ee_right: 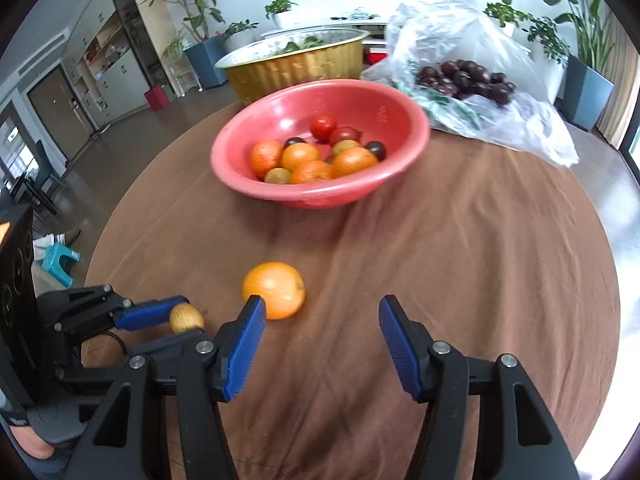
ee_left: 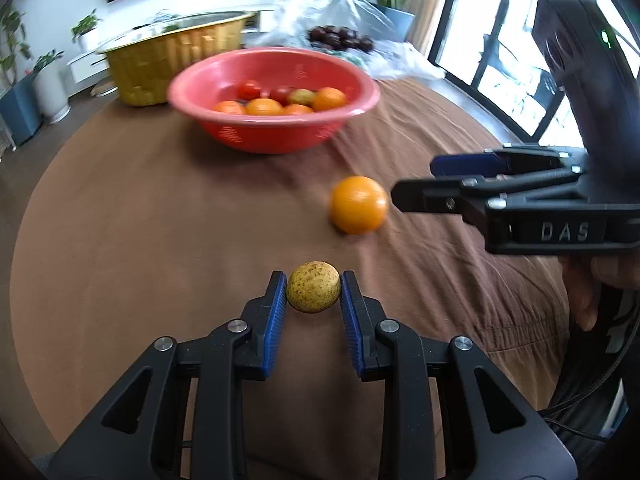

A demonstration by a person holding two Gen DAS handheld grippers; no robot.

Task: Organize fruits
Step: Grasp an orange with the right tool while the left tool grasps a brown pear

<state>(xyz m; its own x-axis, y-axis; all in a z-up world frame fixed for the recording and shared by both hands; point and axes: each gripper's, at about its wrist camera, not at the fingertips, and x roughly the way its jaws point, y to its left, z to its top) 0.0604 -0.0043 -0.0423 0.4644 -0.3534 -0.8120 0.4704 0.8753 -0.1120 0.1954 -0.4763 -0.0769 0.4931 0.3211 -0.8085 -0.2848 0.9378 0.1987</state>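
My left gripper (ee_left: 313, 290) is shut on a small yellow-green speckled fruit (ee_left: 313, 287), held just above the brown tablecloth; the same fruit (ee_right: 186, 318) shows between its blue pads in the right wrist view. A loose orange (ee_left: 359, 204) lies on the cloth ahead, the orange (ee_right: 274, 289) just beyond my right gripper's left finger. My right gripper (ee_right: 322, 312) stands open with nothing between its fingers, and enters the left wrist view as the right gripper (ee_left: 416, 182) beside the orange. A red bowl (ee_right: 384, 92) further back holds several oranges, tomatoes and small fruits.
A gold foil tray (ee_right: 296, 66) with greens stands behind the red bowl (ee_left: 276, 62). A clear plastic bag (ee_right: 520, 120) with dark plums lies at the back right. The round table's brown cloth (ee_right: 460, 260) is wrinkled. Potted plants and a TV unit stand beyond.
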